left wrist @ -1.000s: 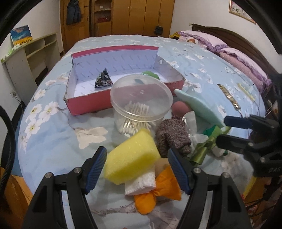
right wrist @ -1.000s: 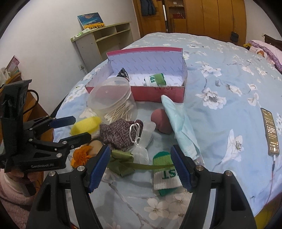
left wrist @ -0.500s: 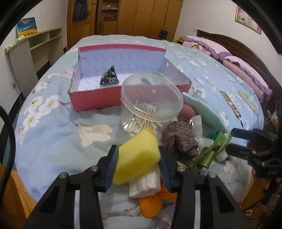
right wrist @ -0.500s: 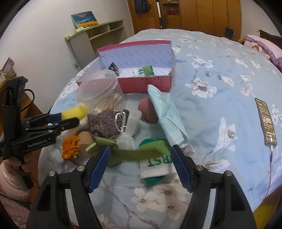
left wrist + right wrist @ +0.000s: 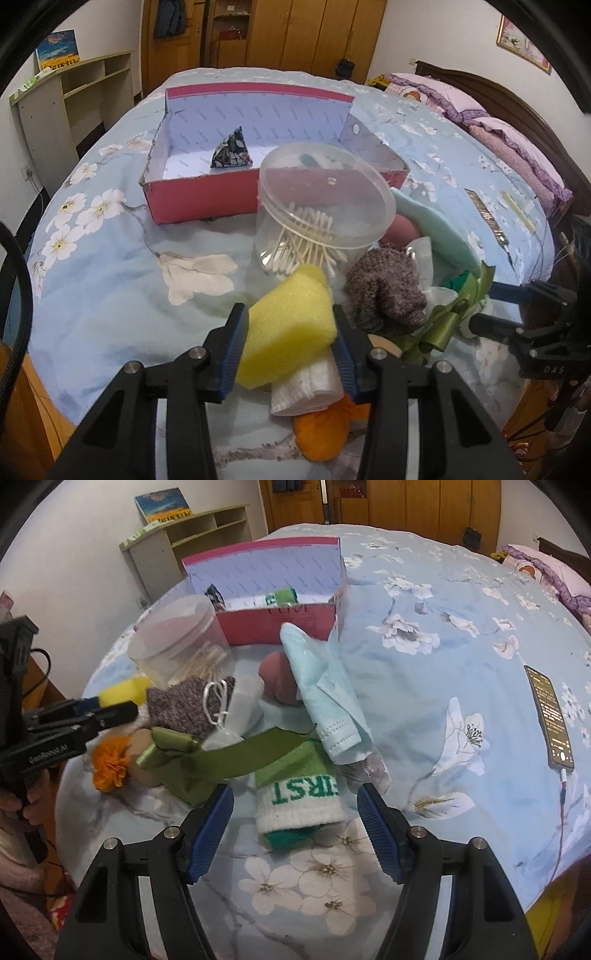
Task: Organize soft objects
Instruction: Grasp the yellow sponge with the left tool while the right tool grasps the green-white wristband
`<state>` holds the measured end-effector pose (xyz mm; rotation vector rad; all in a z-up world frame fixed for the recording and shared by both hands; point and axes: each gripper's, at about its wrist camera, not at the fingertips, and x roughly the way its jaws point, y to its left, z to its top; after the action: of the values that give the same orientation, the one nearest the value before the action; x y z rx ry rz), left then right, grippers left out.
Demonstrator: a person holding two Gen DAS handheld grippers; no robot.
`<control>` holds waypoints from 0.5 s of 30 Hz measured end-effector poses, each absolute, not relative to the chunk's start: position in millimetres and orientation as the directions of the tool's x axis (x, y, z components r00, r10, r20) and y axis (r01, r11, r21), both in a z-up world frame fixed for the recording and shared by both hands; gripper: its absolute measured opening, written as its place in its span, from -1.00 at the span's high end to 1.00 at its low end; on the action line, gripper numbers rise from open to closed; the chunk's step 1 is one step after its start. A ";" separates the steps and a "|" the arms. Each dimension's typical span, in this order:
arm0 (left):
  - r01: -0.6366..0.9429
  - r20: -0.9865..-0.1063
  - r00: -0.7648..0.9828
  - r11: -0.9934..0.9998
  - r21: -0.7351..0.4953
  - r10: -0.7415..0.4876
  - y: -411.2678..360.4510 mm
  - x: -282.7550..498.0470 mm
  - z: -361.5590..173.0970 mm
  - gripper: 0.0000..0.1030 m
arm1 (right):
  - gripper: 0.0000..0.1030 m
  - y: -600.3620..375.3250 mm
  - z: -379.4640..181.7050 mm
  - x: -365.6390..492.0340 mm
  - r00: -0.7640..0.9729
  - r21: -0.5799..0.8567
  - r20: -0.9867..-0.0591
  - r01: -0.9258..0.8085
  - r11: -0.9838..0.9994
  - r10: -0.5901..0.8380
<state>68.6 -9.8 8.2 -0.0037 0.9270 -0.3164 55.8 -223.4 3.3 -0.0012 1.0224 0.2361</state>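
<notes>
My left gripper [image 5: 290, 349] pinches the yellow foam sponge [image 5: 288, 328] atop the pile; next, lift toward the pink cardboard box [image 5: 199, 203]. My right gripper [image 5: 295, 819], jaws wide, straddles the green-white knit sock [image 5: 299, 801], unheld.

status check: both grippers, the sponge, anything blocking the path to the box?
Left gripper shut on yellow sponge. Right gripper open, green-white sock between jaws, ungripped. Swab jar stands between sponge and pink box.

The right gripper [image 5: 295, 808] hangs with jaws spread either side of a green-and-white sock [image 5: 299, 797] lying on the floral bed [image 5: 443, 657], a green ribbon [image 5: 236, 753] draped beside it
</notes>
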 end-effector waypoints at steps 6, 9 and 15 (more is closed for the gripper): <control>0.250 -0.787 0.559 0.958 -0.140 -0.261 -7.9 70.1 3.4 0.10 | -0.22 -224.4 -11.5 65.5 0.473 0.093 -0.865 -0.184 0.978 0.171; 0.250 -0.784 0.563 0.958 -0.142 -0.263 -6.6 69.0 4.4 0.11 | -0.07 -225.5 -17.6 69.1 0.461 0.110 -0.868 -0.181 0.977 0.183; 0.248 -0.768 0.580 0.957 -0.153 -0.273 -2.1 63.7 11.2 0.28 | 0.19 -225.9 -18.6 67.4 0.466 0.130 -0.862 -0.182 0.975 0.202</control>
<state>63.7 -2.1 11.2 -0.0297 0.9022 -0.3045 67.4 -225.9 -18.6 0.0201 1.0604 0.2357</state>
